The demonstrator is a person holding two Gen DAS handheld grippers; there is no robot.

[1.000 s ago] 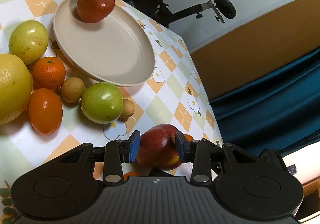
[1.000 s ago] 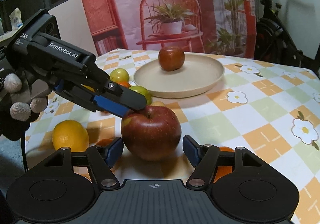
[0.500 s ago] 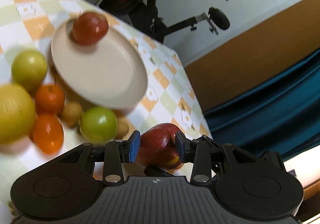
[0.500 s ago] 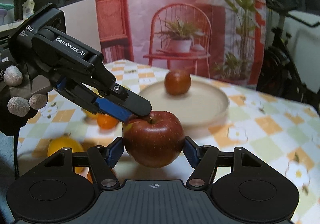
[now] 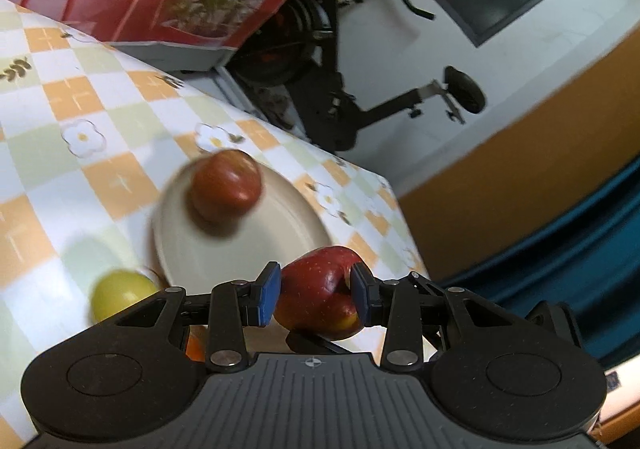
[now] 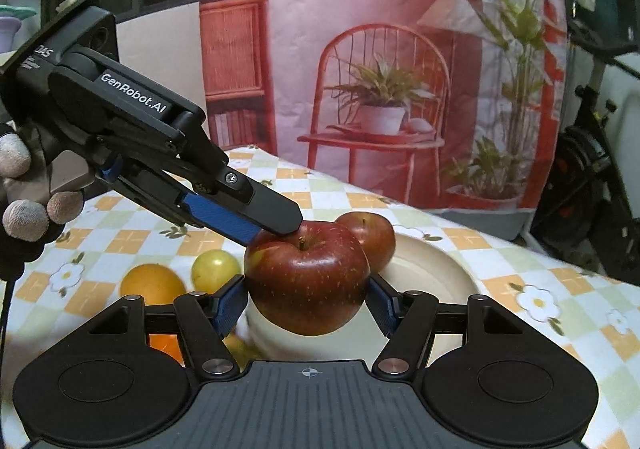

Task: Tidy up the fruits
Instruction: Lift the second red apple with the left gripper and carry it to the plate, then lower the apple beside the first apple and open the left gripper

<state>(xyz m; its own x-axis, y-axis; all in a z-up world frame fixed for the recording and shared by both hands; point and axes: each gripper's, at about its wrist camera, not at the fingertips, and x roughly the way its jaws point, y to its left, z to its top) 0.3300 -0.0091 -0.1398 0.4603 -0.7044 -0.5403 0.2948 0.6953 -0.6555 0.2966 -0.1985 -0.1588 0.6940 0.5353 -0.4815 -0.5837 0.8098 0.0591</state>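
Note:
A big red apple (image 5: 316,297) is off the table, held by both grippers at once. My left gripper (image 5: 316,291) is shut on it, blue pads pressing its two sides. In the right wrist view the same apple (image 6: 308,277) sits between the pads of my right gripper (image 6: 306,303), which is shut on it, while the left gripper's finger (image 6: 256,205) lies across its stem end. Just beyond is the beige plate (image 6: 432,269) (image 5: 224,261), with a second red apple (image 6: 374,237) (image 5: 226,185) on it.
A yellow-green fruit (image 6: 212,265) (image 5: 120,293) and an orange (image 6: 152,285) lie left of the plate on the checked tablecloth (image 6: 560,289). A gloved hand (image 6: 24,205) holds the left gripper. An exercise bike (image 5: 328,89) stands past the table's far edge.
The apple has risen off the table and travelled toward the plate with both grippers on it. The right pads, apart from it a second ago, now touch it.

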